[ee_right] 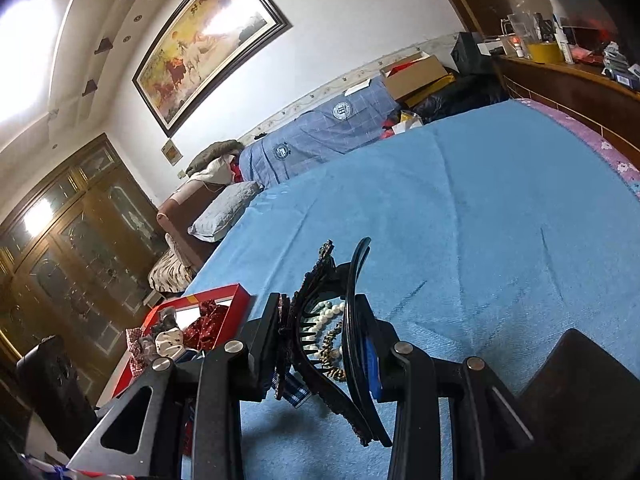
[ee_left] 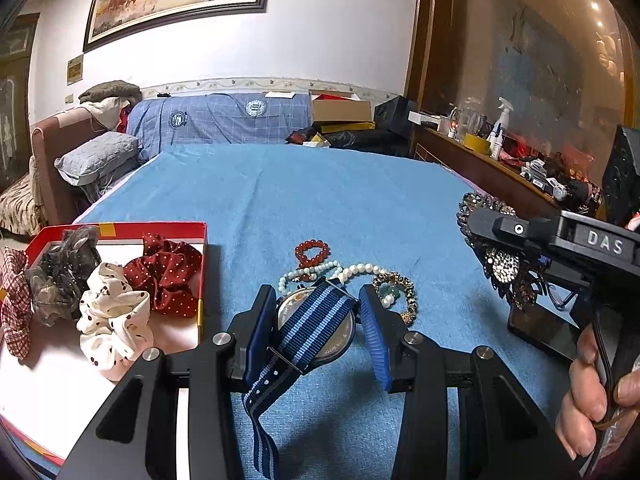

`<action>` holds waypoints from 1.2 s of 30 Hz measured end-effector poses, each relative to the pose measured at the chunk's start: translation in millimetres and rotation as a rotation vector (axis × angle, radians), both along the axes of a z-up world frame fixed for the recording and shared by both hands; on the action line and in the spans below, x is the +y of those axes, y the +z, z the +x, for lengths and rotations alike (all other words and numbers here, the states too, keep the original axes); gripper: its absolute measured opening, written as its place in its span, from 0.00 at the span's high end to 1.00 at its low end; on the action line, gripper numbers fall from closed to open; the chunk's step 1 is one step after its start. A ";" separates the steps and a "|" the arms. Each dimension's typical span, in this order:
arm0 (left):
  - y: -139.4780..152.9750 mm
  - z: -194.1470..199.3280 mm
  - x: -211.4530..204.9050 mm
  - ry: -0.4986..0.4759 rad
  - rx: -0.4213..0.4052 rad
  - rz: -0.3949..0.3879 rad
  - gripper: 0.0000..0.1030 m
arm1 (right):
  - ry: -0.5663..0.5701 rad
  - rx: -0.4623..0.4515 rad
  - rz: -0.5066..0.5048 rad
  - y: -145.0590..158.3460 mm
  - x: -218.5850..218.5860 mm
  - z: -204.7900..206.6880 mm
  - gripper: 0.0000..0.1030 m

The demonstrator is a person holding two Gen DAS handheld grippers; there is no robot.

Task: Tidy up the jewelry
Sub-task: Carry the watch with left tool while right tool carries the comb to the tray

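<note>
My left gripper [ee_left: 318, 312] sits around a watch [ee_left: 316, 326] with a blue striped strap on the blue bedspread; its jaws are apart, the left pad touching the watch, the right pad clear of it. Beyond lie a red bead bracelet [ee_left: 313, 253], pearl strands [ee_left: 348, 271] and a gold bracelet [ee_left: 400, 286]. My right gripper [ee_right: 320, 344] is shut on a black rhinestone hair clip [ee_right: 316, 320], held above the bed; it shows at right in the left wrist view [ee_left: 500, 264].
A red box [ee_left: 160, 227] with several scrunchies [ee_left: 112, 312] stands at left, also in the right wrist view [ee_right: 216, 294]. A dark phone [ee_left: 540, 334] lies at right. A cluttered wooden shelf [ee_left: 480, 156] runs along the bed's right side.
</note>
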State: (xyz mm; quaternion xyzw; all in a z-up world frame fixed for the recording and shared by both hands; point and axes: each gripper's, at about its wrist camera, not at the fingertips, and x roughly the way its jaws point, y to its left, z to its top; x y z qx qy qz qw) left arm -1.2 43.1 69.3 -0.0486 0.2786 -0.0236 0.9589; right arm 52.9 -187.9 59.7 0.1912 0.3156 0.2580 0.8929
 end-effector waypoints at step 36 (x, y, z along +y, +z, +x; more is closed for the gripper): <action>1.1 -64.8 -2.7 -0.027 0.012 0.014 0.60 | -0.058 -0.018 -0.054 -2.8 -17.8 -96.1 0.63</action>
